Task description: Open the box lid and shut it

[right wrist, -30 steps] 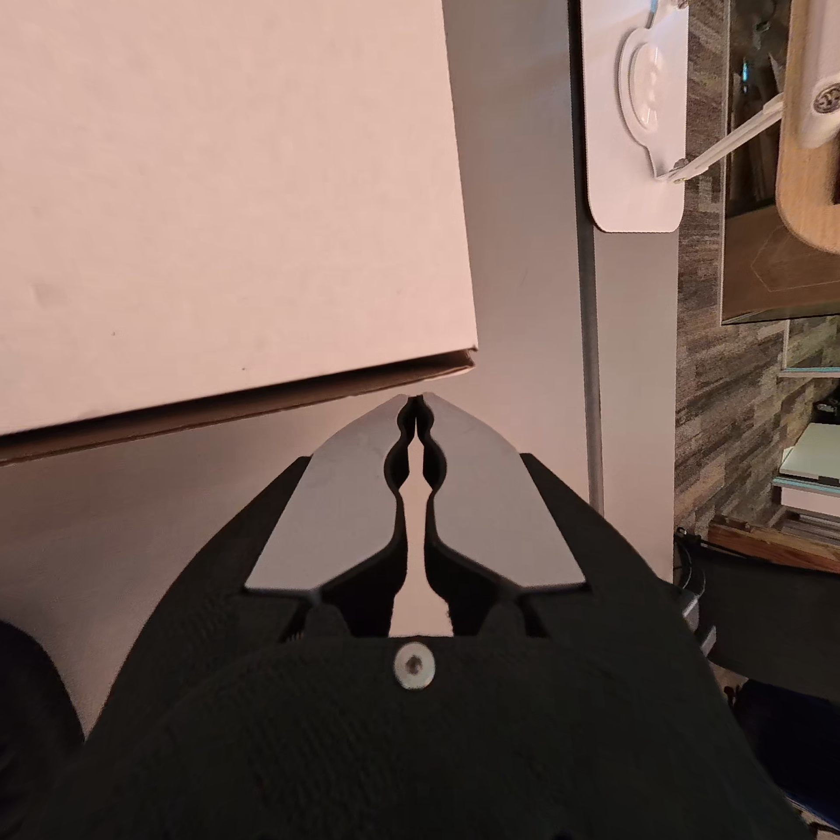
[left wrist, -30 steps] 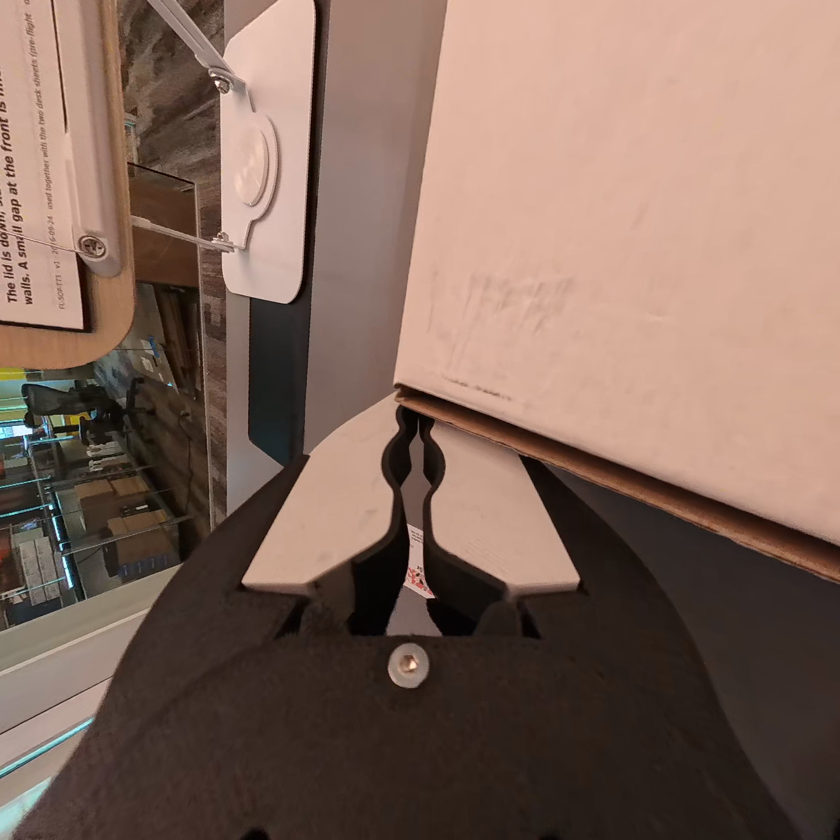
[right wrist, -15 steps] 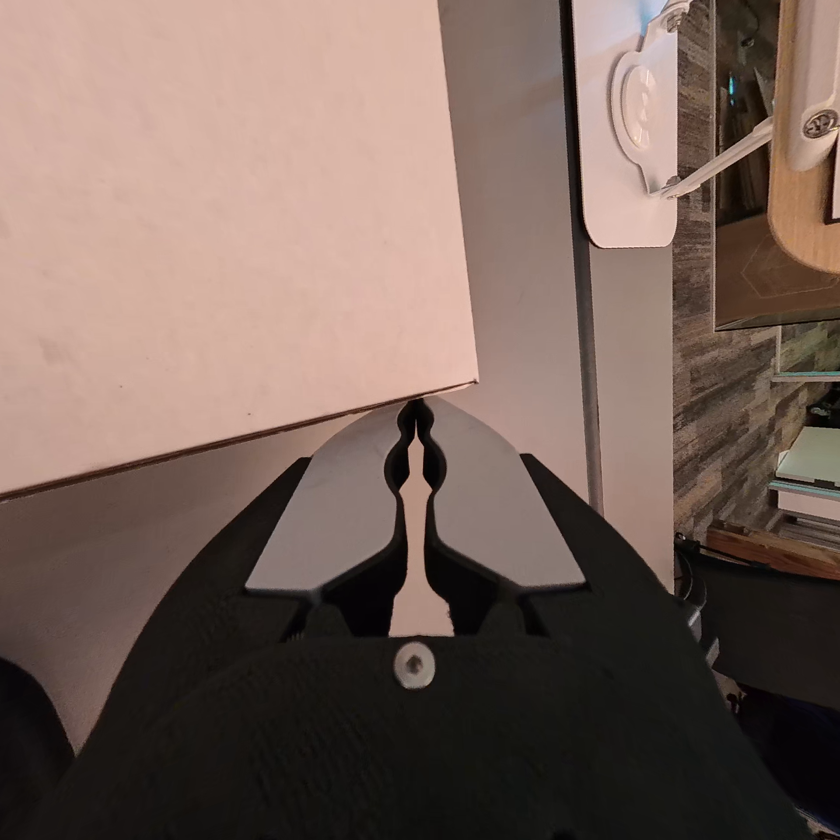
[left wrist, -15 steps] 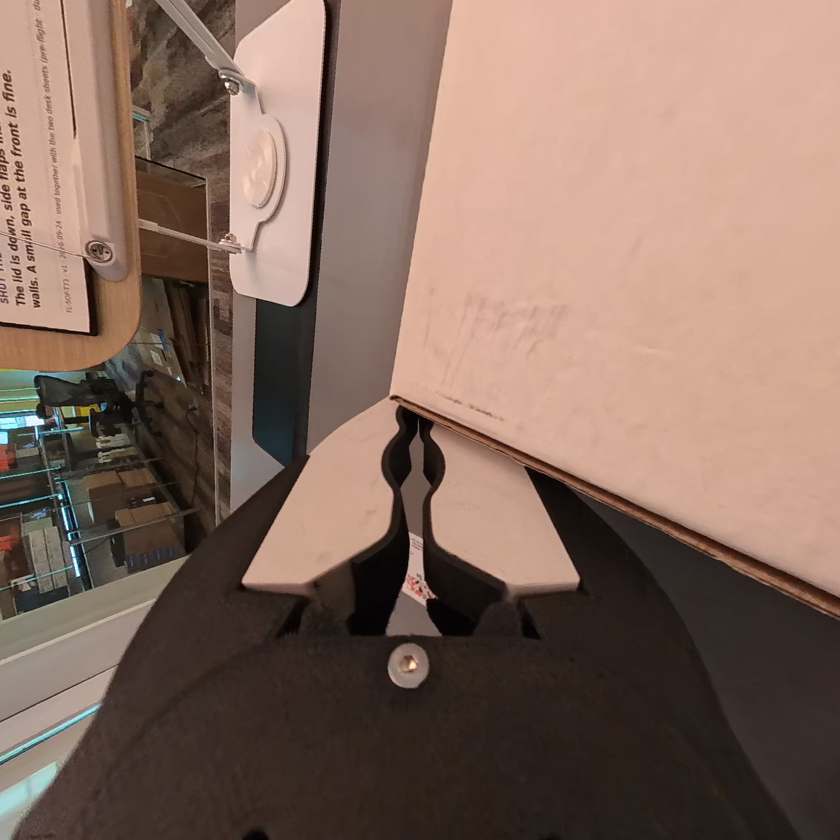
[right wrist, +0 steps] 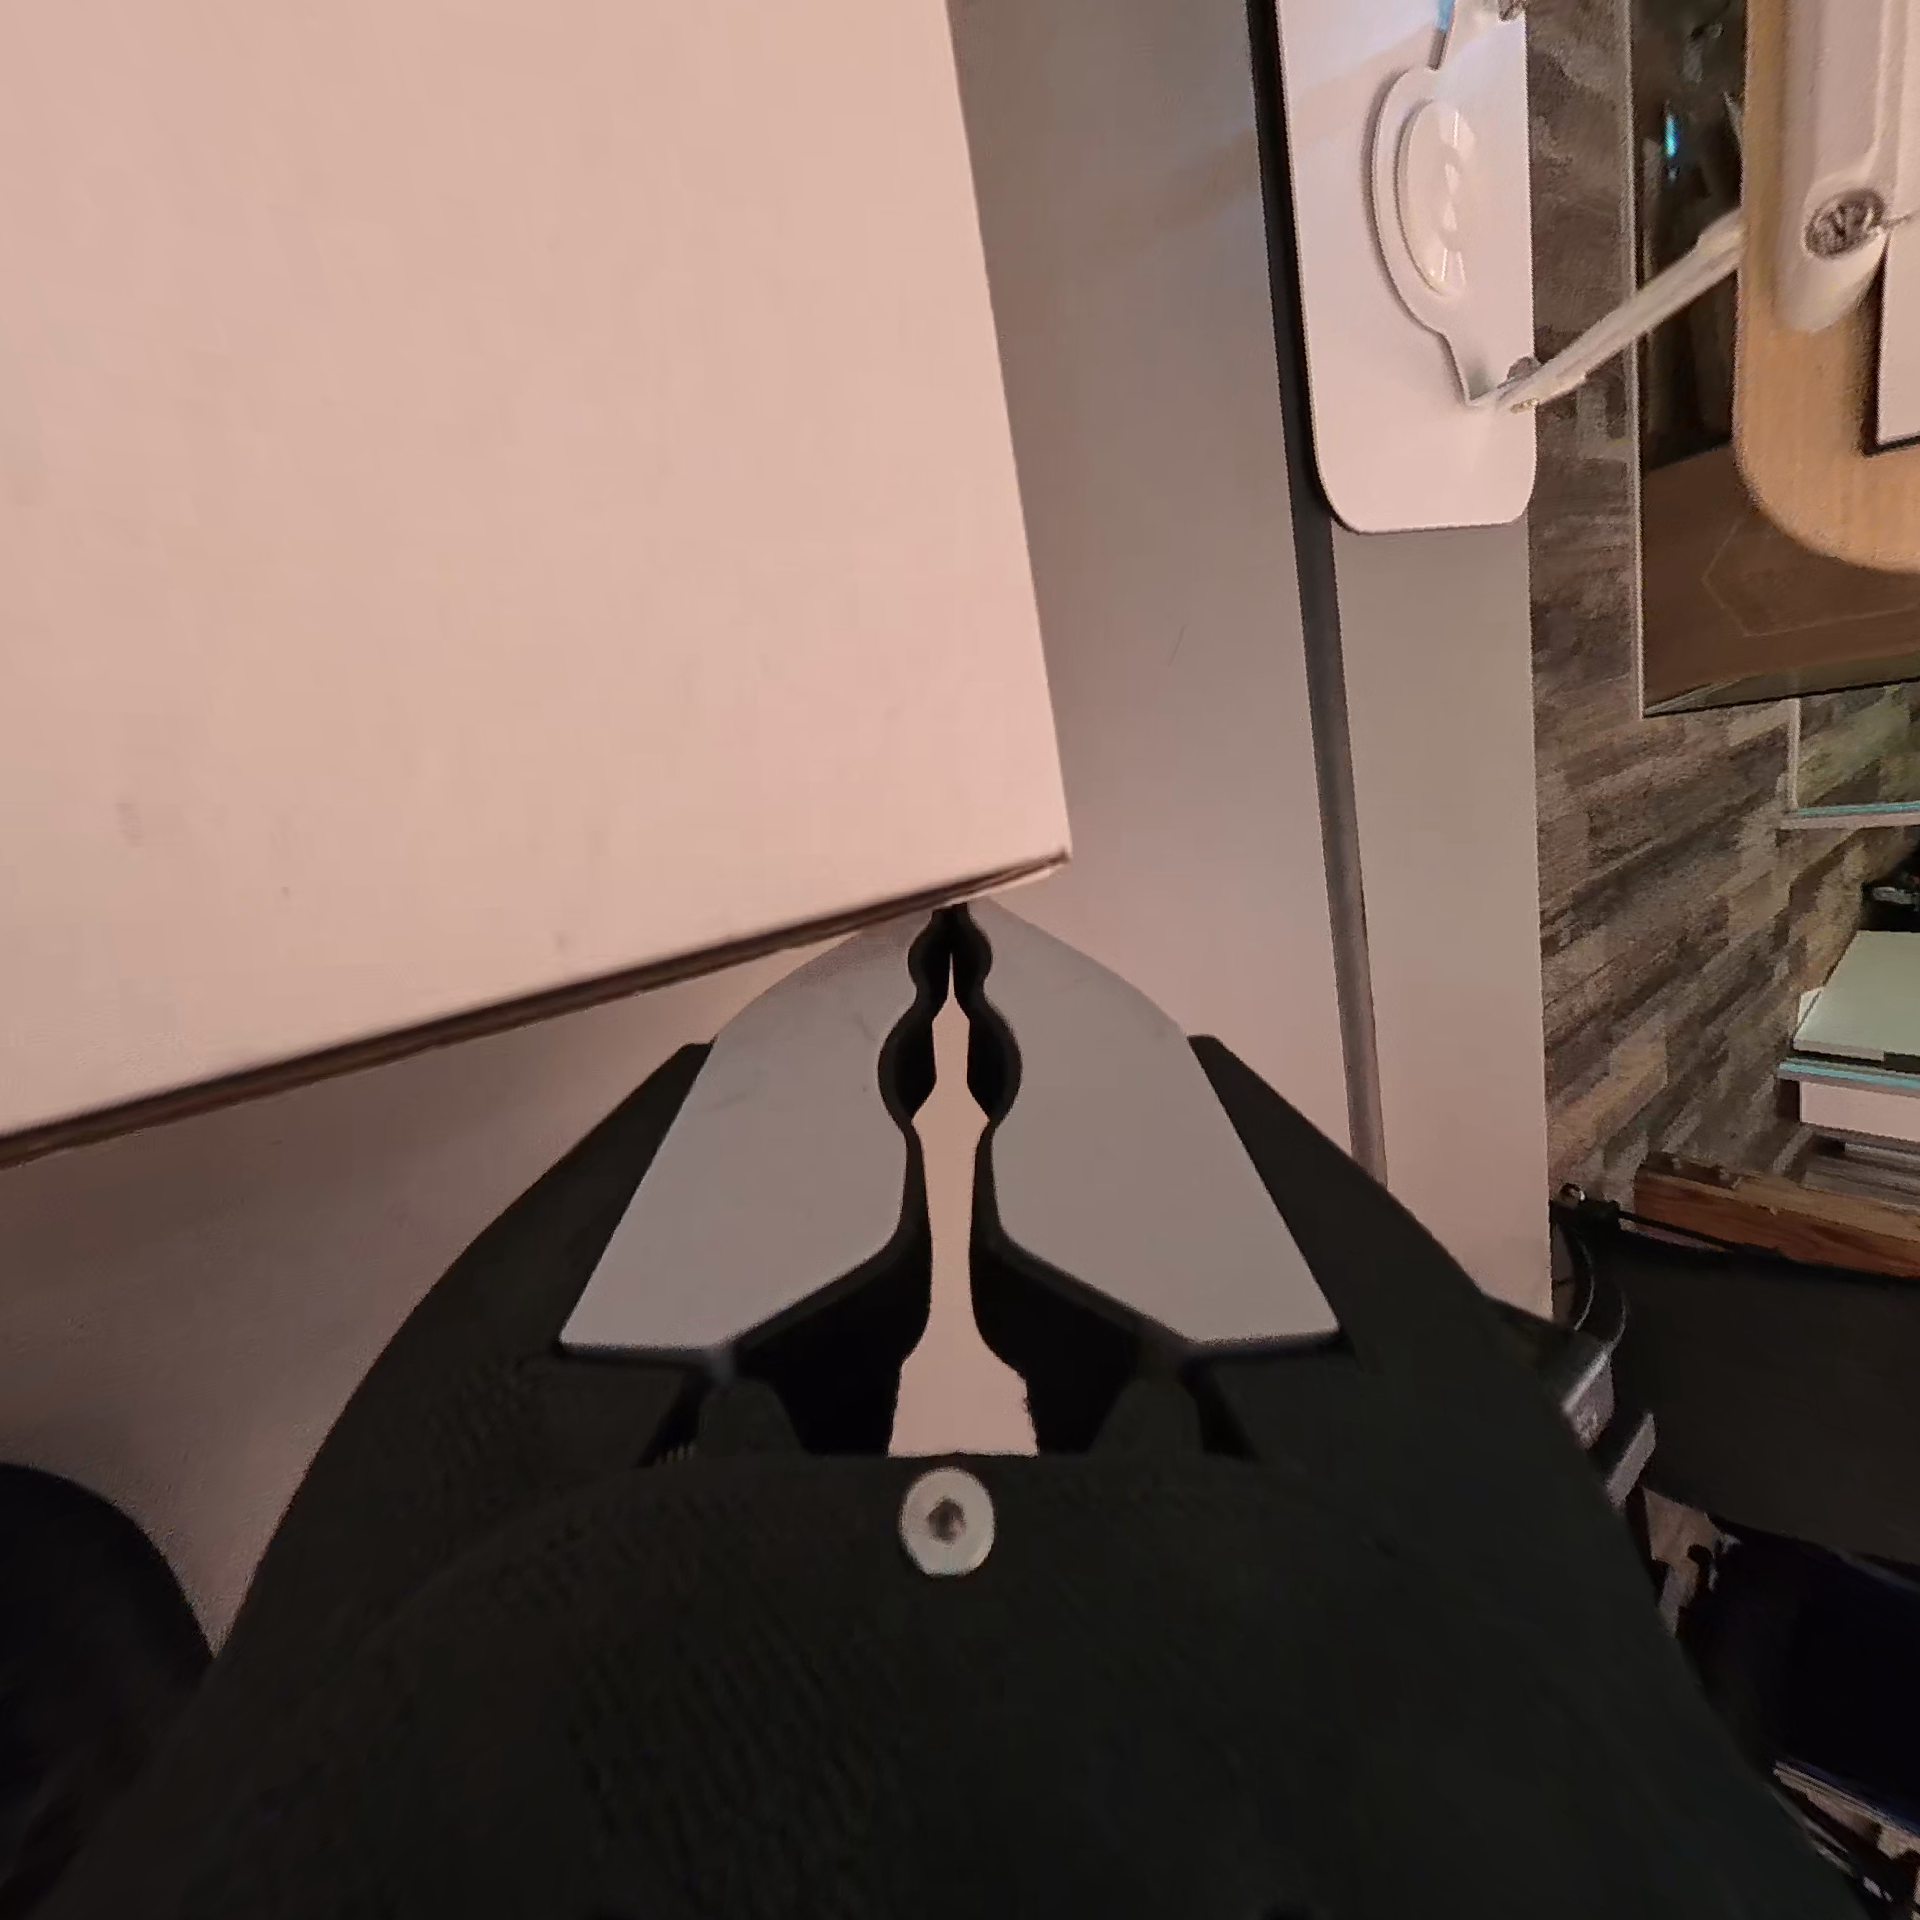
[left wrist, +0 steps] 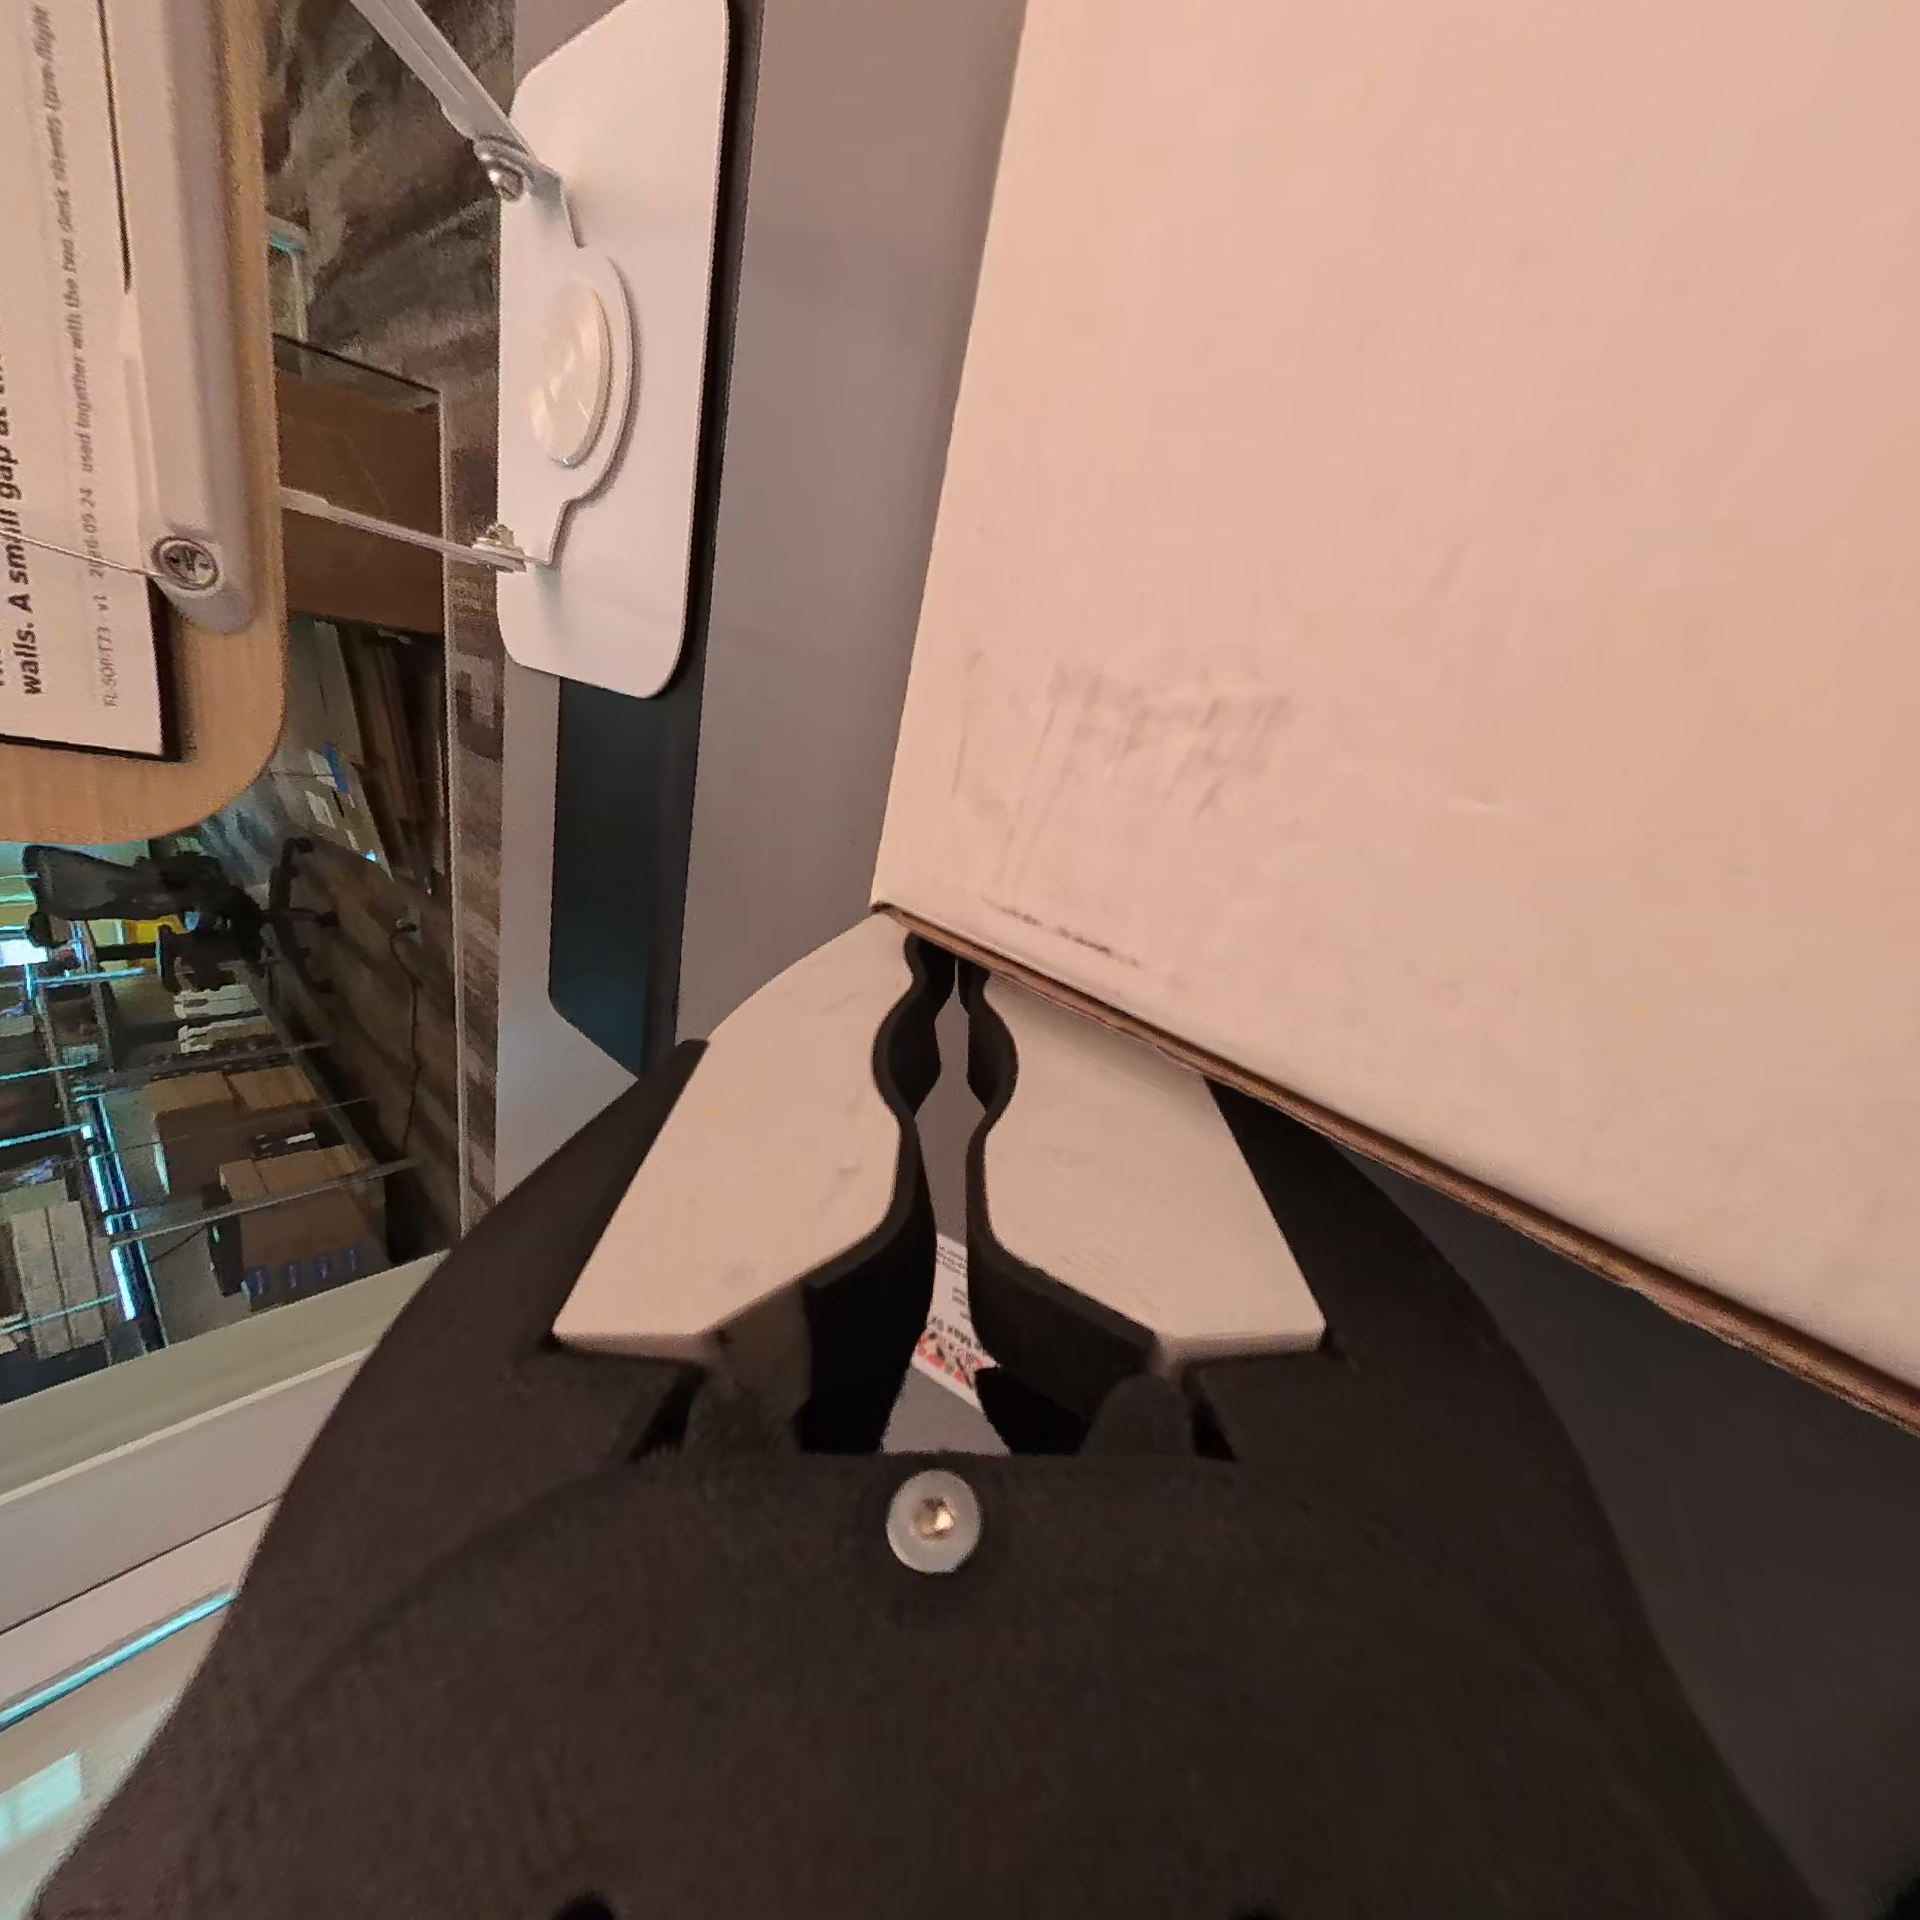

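Observation:
The box lid [left wrist: 1455, 520] is a large white cardboard panel with a brown corrugated edge [left wrist: 1558, 1236], and it fills the upper right of the left wrist view. My left gripper [left wrist: 943, 961] is shut and empty, its tips tucked at the lid's near corner, with the right finger partly under the edge. In the right wrist view the same lid [right wrist: 468, 468] fills the upper left. My right gripper [right wrist: 951, 925] is shut and empty, its tips touching the lid's lower edge near its corner. The box body is hidden.
Both views are rolled sideways. A grey tabletop [left wrist: 810, 520] [right wrist: 1143, 520] lies beyond the lid. A white mount plate [left wrist: 613, 343] [right wrist: 1413, 260] with metal rods holds a wooden clipboard [left wrist: 135, 416] [right wrist: 1829, 312] with a paper sheet. Shelves with boxes [left wrist: 208, 1195] stand far off.
In the right wrist view the lid's edge has closed the gap and now meets my fingertips. In the left wrist view the lid has tilted slightly over the tips. Both grippers stay shut.

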Demonstrator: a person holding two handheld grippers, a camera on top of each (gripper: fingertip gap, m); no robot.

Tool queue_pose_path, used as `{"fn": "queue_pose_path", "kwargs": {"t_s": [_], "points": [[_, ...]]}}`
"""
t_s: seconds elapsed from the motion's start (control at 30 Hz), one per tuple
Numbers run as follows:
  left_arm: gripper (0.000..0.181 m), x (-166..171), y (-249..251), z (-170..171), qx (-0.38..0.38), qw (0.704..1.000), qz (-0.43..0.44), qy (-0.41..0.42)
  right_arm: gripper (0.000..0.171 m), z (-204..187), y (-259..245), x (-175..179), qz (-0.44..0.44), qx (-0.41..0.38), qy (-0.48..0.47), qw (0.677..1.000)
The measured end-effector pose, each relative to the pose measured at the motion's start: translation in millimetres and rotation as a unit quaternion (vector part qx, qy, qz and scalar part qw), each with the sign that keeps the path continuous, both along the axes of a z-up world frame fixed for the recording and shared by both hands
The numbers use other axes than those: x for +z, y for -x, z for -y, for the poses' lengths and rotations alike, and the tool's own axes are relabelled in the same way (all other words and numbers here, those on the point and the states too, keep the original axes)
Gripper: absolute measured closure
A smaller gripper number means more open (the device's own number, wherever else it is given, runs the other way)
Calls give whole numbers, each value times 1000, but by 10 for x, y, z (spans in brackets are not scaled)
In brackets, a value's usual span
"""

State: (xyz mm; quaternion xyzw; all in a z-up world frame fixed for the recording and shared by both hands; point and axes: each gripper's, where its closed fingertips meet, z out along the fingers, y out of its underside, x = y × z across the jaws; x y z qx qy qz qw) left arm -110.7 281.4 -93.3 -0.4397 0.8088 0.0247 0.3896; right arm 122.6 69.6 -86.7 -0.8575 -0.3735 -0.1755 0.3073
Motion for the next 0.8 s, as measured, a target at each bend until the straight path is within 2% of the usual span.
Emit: {"fn": "queue_pose_path", "kwargs": {"t_s": [0.03, 0.2, 0.47, 0.7, 0.8], "points": [[181, -5, -11, -14, 2, 1000, -4, -4, 171, -10, 1, -3, 9, 0, 7, 1000], [181, -13, -148, -152, 22, 1000, 2, 7, 171, -141, -145, 1, 34, -16, 20, 999], [181, -18, -222, -396, 52, 997, 22, 47, 171, -365, -387, -12, -25, -57, -7, 998], [181, -68, -226, -278, 26, 999, 3, 19, 171, -391, -313, -58, -37, -36, -11, 999], [181, -53, -222, -280, 25, 1000, 3, -1, 171, -389, -332, -58, -8, -41, -4, 999]]}}
